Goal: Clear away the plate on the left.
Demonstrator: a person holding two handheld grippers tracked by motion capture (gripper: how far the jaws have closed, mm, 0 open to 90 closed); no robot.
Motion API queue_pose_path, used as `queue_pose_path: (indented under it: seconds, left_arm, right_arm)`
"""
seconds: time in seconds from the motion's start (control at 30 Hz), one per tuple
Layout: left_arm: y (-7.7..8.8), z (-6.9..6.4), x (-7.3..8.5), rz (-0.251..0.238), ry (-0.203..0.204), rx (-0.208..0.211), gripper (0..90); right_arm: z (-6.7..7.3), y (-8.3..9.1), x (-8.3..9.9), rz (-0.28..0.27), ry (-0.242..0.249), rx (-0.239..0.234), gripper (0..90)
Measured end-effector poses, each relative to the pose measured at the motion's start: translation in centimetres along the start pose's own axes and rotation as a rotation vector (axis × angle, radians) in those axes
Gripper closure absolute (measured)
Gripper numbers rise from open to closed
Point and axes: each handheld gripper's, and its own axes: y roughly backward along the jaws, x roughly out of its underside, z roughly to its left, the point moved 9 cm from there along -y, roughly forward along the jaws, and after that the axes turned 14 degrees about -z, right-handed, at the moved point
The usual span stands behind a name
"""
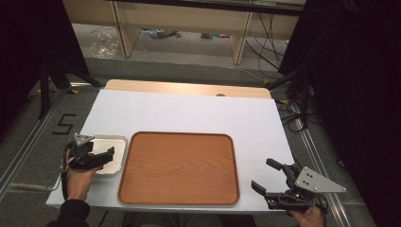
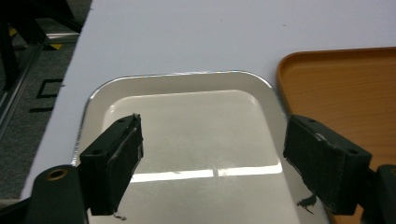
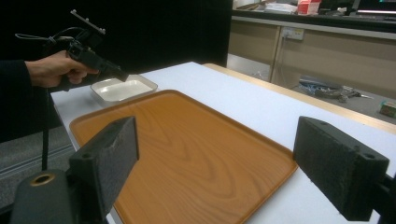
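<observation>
A brown wooden tray (image 1: pixel 179 168) lies bare at the table's front centre; I see it too as the wooden tray (image 3: pixel 187 149) and the wooden tray (image 2: pixel 345 88). To its left sits a small shiny metal tray (image 1: pixel 118 144), also the metal tray (image 2: pixel 187 121) and the metal tray (image 3: pixel 122 88), with nothing in it. My left gripper (image 1: pixel 109 154) hovers open over the metal tray's near part; in its own view the left gripper (image 2: pixel 212 163) has jaws wide apart. My right gripper (image 1: pixel 267 176) is open beside the wooden tray's right front corner, seen as the right gripper (image 3: pixel 215 161).
A white sheet (image 1: pixel 189 113) covers the table, with a wooden strip (image 1: pixel 189 88) bare along the far edge. Dark curtains, a stand (image 1: pixel 47 80) and cables (image 1: pixel 288 113) flank the table. A shelf unit (image 1: pixel 184 23) stands beyond.
</observation>
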Motion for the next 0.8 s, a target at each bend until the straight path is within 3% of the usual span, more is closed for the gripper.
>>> queue_pose_path:
  seconds: [0.03,0.07,0.13,0.2,0.3,0.33,0.37,0.43,0.57,0.6,0.73,0.8]
  left_arm:
    - [0.0,0.4,0.0,0.0,0.007,-0.006,19.8]
    - [0.0,0.7,0.0,0.0,0.018,-0.012,19.9]
    - [0.0,1.1,0.1,0.002,0.021,-0.016,19.9]
    - [0.1,1.7,0.0,0.002,0.02,-0.023,19.9]
    - [0.0,2.7,0.2,0.012,0.027,-0.044,20.0]
    - [0.0,3.0,0.3,0.017,0.029,-0.045,20.2]
    - [0.0,3.3,0.4,0.024,0.031,-0.039,20.9]
    - [0.1,3.9,0.5,0.041,0.053,-0.027,20.9]
    - [0.2,5.3,1.0,0.063,0.068,-0.028,25.1]
    - [0.1,5.7,1.1,0.067,0.061,-0.028,27.3]
    - [-0.1,6.7,1.3,0.084,0.091,-0.029,33.1]
    - [-0.1,7.2,1.6,0.113,0.076,-0.026,36.3]
  right_arm:
    - [-0.2,-0.2,-0.1,-0.022,0.018,0.004,15.4]
    - [-0.2,-0.1,0.1,0.003,0.002,0.012,15.5]
    - [-0.3,-0.2,0.0,-0.011,0.025,0.007,15.4]
    - [0.0,-0.1,0.1,0.005,-0.001,-0.002,15.4]
    - [-0.2,-0.1,0.0,-0.006,0.02,0.008,15.4]
    - [0.0,-0.1,0.0,-0.006,-0.002,-0.004,15.4]
    - [-0.2,-0.1,-0.1,-0.013,0.021,0.002,15.4]
    - [-0.2,-0.3,-0.1,-0.027,0.018,0.004,15.4]
    - [0.1,-0.3,0.0,-0.018,-0.005,-0.002,15.4]
    - [-0.2,-0.1,0.0,0.001,0.018,0.008,15.4]
    - [-0.3,-0.2,0.0,-0.008,0.016,0.011,15.4]
    - [-0.2,-0.2,0.1,-0.006,0.021,0.005,15.4]
